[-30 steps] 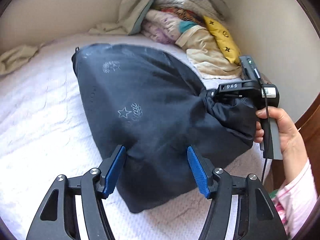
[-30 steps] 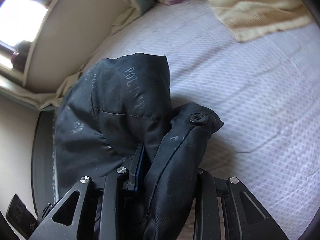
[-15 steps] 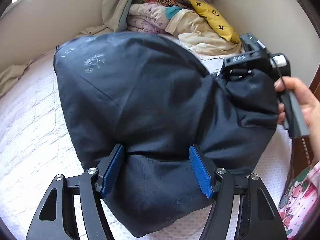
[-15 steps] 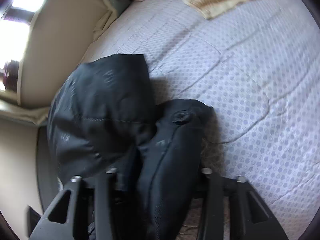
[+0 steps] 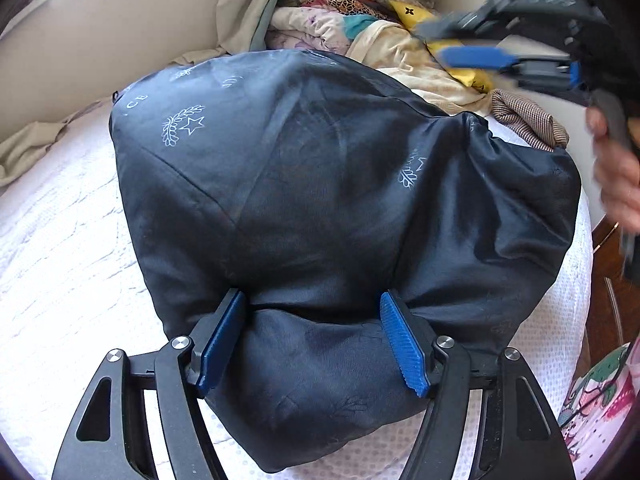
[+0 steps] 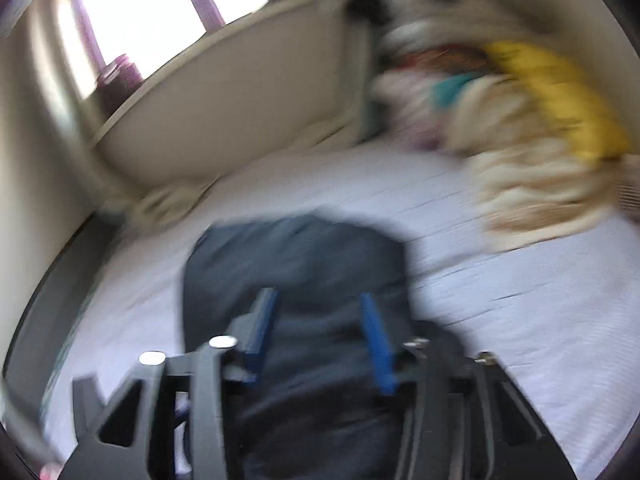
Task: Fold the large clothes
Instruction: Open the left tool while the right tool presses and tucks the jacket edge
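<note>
A large dark navy padded garment (image 5: pixel 320 208) with pale star and leaf prints lies bunched on the white bed (image 5: pixel 60 264). My left gripper (image 5: pixel 312 320) is open, its blue pads pressed down on either side of a fold at the garment's near edge. My right gripper (image 5: pixel 500 60) shows blurred in the left wrist view at the upper right, lifted off the garment with its jaws apart and empty. In the blurred right wrist view the right gripper (image 6: pixel 316 320) is open above the garment (image 6: pixel 296 256).
A pile of mixed clothes (image 5: pixel 360 28) with a yellow piece (image 5: pixel 472 72) is stacked against the back wall. A brown checked cloth (image 5: pixel 528 124) lies by the garment's right end. Beige fabric (image 5: pixel 24 152) lies at the left. The bed's right edge (image 5: pixel 580 280) meets wooden floor.
My right gripper has let go of the garment's right end, opened, and swung up and away. The garment's right end has dropped flat. My left gripper moved forward onto the near fold.
</note>
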`<move>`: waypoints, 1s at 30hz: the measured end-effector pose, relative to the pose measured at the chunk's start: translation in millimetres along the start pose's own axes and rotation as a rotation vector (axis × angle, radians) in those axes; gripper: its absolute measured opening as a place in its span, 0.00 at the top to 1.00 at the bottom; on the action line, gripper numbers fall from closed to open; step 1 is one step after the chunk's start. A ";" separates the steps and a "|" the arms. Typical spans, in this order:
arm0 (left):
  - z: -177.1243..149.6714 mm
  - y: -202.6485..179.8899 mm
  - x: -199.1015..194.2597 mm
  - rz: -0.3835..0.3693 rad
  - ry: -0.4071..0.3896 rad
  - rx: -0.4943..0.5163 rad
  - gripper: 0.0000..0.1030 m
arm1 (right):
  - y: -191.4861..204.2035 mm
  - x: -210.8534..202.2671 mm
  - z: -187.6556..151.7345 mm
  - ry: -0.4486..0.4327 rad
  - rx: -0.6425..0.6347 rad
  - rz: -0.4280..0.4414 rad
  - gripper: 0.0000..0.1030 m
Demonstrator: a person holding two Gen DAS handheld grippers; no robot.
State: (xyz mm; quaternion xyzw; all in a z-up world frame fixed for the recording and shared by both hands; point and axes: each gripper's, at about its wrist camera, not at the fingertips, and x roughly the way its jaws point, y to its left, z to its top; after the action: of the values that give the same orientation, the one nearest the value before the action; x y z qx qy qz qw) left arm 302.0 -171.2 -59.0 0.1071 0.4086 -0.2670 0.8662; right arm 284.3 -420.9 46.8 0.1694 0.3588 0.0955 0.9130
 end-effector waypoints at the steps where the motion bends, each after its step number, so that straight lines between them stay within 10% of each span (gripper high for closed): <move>1: -0.8 -0.3 -0.4 0.002 -0.001 0.000 0.30 | 9.9 16.3 -4.3 0.051 -0.037 -0.007 0.82; 7: -7.3 -2.4 -1.9 0.007 -0.010 0.012 0.30 | 17.8 77.4 -34.1 0.213 -0.148 -0.156 0.87; 18: -13.0 -8.3 -0.2 0.015 -0.049 0.044 0.29 | -11.1 116.4 -63.6 0.094 -0.088 -0.195 0.99; 24: -14.5 -5.1 -1.2 0.005 -0.047 0.043 0.28 | -11.1 100.2 -37.1 0.168 0.006 -0.187 0.96; 30: -15.3 -1.9 -4.8 -0.003 -0.038 0.027 0.28 | 67.4 75.1 14.9 0.148 -0.223 -0.156 0.92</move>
State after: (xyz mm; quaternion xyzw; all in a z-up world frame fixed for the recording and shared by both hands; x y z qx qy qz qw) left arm 288.5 -164.8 -65.0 0.1131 0.3885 -0.2760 0.8718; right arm 345.4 -340.1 35.7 0.0311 0.4241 0.0757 0.9019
